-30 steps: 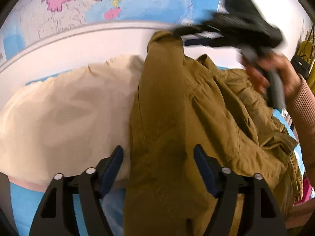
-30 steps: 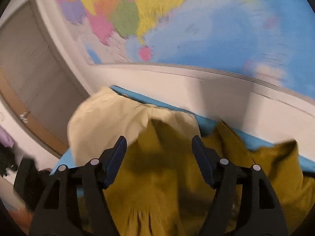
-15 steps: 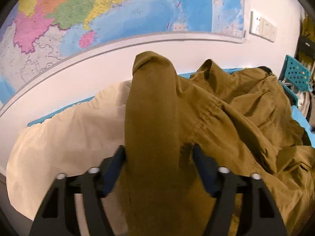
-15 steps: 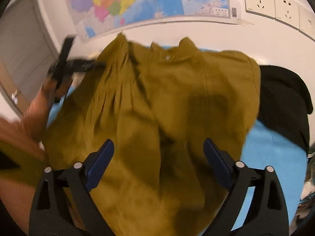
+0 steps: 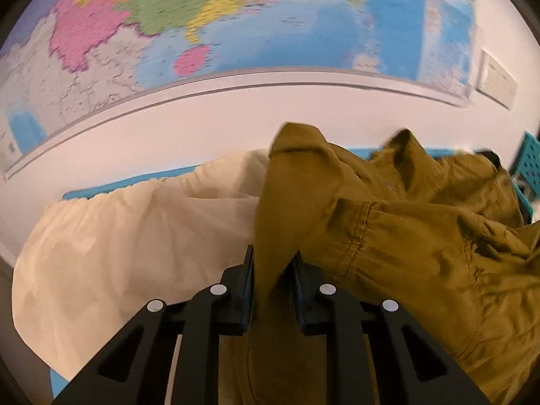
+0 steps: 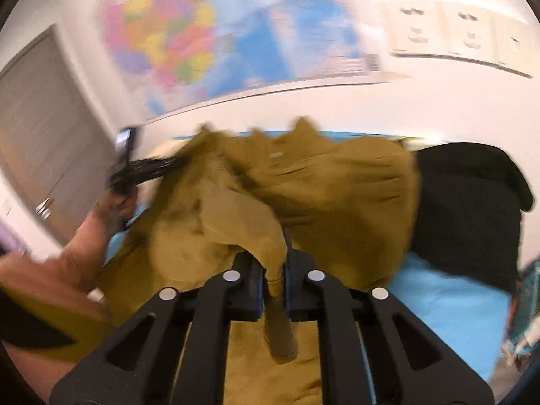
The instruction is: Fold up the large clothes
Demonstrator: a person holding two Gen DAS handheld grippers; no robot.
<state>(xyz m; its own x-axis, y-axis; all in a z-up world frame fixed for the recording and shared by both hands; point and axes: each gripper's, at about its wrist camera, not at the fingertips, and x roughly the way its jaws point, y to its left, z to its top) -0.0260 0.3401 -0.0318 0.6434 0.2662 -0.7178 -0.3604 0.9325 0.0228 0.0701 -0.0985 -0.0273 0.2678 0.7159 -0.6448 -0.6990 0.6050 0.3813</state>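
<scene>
A mustard-brown garment lies crumpled on the blue table. My left gripper is shut on a fold of it that rises in a hump ahead of the jaws. In the right wrist view the same garment spreads across the blue table. My right gripper is shut on another fold, with a strip of cloth hanging down between the jaws. The left gripper shows blurred at the garment's far left edge, held by a hand.
A cream garment lies to the left of the brown one. A black garment lies to the right. A teal basket stands at the right edge. A wall with a map and sockets runs behind the table.
Both grippers were open over the brown garment and have now closed on folds of it. The right wrist view has swung and is blurred with motion.
</scene>
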